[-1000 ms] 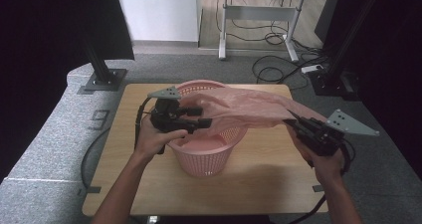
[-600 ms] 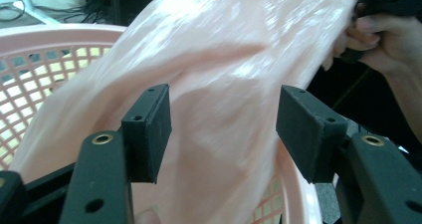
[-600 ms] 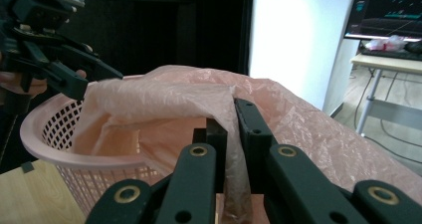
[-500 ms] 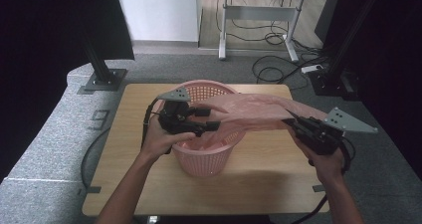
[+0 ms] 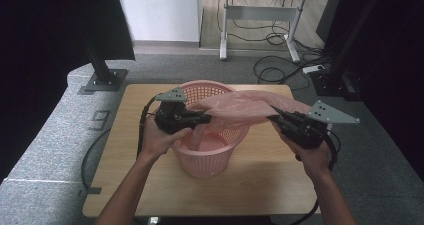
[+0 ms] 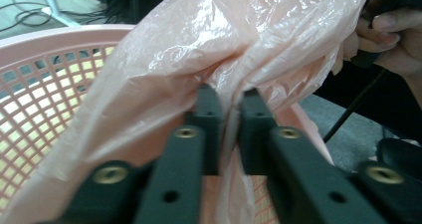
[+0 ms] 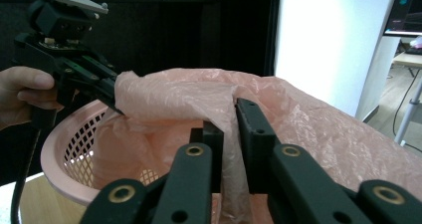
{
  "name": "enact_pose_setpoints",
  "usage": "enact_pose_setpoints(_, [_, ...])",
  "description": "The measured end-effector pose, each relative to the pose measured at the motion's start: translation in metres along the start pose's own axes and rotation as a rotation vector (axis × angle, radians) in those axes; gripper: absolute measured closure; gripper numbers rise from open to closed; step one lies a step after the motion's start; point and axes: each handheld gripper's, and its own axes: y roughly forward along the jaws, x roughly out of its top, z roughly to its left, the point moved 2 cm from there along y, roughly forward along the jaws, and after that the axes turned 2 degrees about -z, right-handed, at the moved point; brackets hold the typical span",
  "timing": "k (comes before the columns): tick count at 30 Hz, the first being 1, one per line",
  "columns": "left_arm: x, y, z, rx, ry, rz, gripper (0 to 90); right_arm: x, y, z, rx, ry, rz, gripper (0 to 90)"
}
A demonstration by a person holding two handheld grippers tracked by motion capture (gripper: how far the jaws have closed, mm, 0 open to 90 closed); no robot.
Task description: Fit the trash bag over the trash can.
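A pink mesh basket (image 5: 210, 160) stands on the wooden table (image 5: 260, 185). A thin pink plastic bag (image 5: 245, 107) stretches from over the basket's mouth out to the right. My left gripper (image 5: 205, 118) is at the basket's left rim. Its jaws have just closed on the bag's left end (image 6: 249, 45), and the film is pinched between them (image 6: 229, 97). My right gripper (image 5: 277, 116) holds the bag's right end. Its jaws have just been opening slightly, with the film (image 7: 308, 129) still squeezed between them (image 7: 229, 119). Beyond it, the left gripper (image 7: 112, 102) bites the bag over the basket (image 7: 64, 134).
Grey padding surrounds the table. A black post base (image 5: 102, 80) stands at the back left and another (image 5: 332, 82) at the back right. Cables (image 5: 280, 67) lie on the floor behind, near a white desk frame (image 5: 260, 15).
The left gripper's jaws, open over the basket rim before, now pinch the bag's left end. The right gripper has shifted a little toward the basket, and the bag hangs tauter between the two.
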Motion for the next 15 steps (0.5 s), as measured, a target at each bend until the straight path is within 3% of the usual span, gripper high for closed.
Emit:
enact_pose_setpoints(3, [-0.002,-0.007,0.004,0.024,-0.034,-0.011,89.4,-0.006,0.004,-0.002,0.012,0.010,0.018,67.8])
enact_pose_setpoints(8, [-0.009,-0.020,0.015,0.043,-0.106,-0.035,89.7,-0.023,-0.004,-0.001,-0.004,0.008,0.034,36.3])
enact_pose_setpoints(11, [-0.013,-0.025,0.018,0.054,-0.116,-0.042,89.8,-0.035,-0.016,0.002,-0.018,-0.002,0.051,30.0])
enact_pose_setpoints(13, [-0.016,-0.027,0.019,0.060,-0.122,-0.043,89.7,-0.048,-0.024,0.005,0.002,0.014,0.071,28.1])
enact_pose_setpoints(15, [-0.019,-0.029,0.020,0.064,-0.128,-0.040,89.7,-0.060,-0.027,0.007,-0.016,0.012,0.102,27.4])
